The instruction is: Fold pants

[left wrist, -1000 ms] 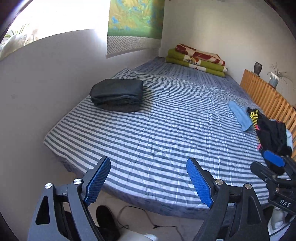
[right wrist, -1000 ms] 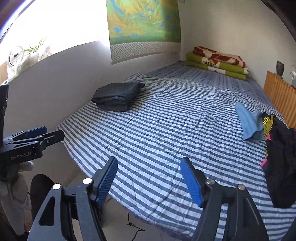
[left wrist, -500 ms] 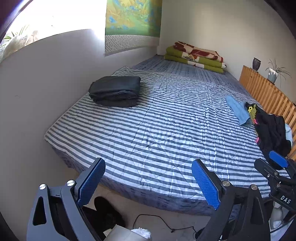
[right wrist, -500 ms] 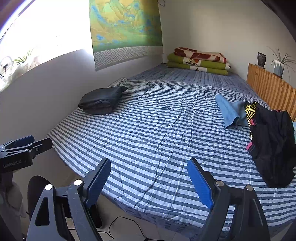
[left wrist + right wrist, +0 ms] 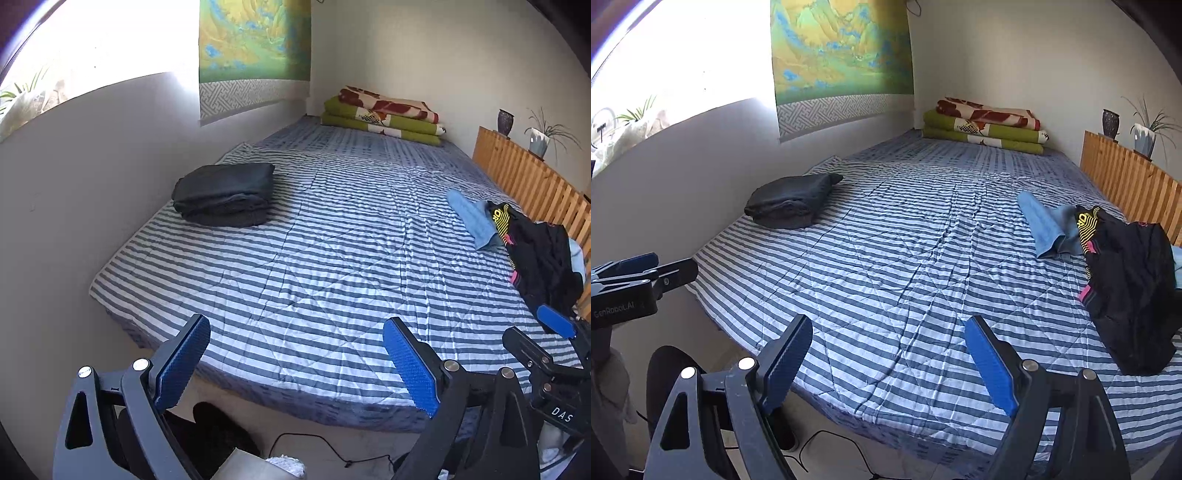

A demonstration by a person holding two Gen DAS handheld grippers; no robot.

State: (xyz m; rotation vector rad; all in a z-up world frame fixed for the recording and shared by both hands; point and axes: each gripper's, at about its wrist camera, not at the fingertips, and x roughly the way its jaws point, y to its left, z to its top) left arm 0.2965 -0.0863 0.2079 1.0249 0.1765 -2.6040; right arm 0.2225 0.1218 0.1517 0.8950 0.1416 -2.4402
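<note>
1. Left gripper (image 5: 295, 363): jaws spread wider than a second ago, now steady; blue pads bare, nothing between them. It hangs over the near edge of the bed (image 5: 332, 280).
2. Right gripper (image 5: 888, 360): likewise wider than a second ago, empty, also at the near edge. Judgement: both tools are freed and readied for a fresh pick; no fold is under way.
3. Floor below: a black cable (image 5: 325, 448) and a dark shoe (image 5: 218, 428), off the working surface.
4. Striped quilt, middle: bare and creased, enough room to lay a garment flat.
5. Black pants (image 5: 1130, 291): crumpled in a heap at the right side, with yellow and pink trim, seemingly the next item, well apart from both grippers.
6. Blue cloth (image 5: 1049, 229): touching the heap's far edge, partly under it; may drag along on lifting.
7. Wooden slatted rail (image 5: 532, 184): just beside the heap, limiting approach from that side.
8. Dark folded garment (image 5: 225, 194): left side by the wall, apparently finished.
9. Far end: stacked green blankets (image 5: 384, 118), wall hanging (image 5: 842, 48).
</note>
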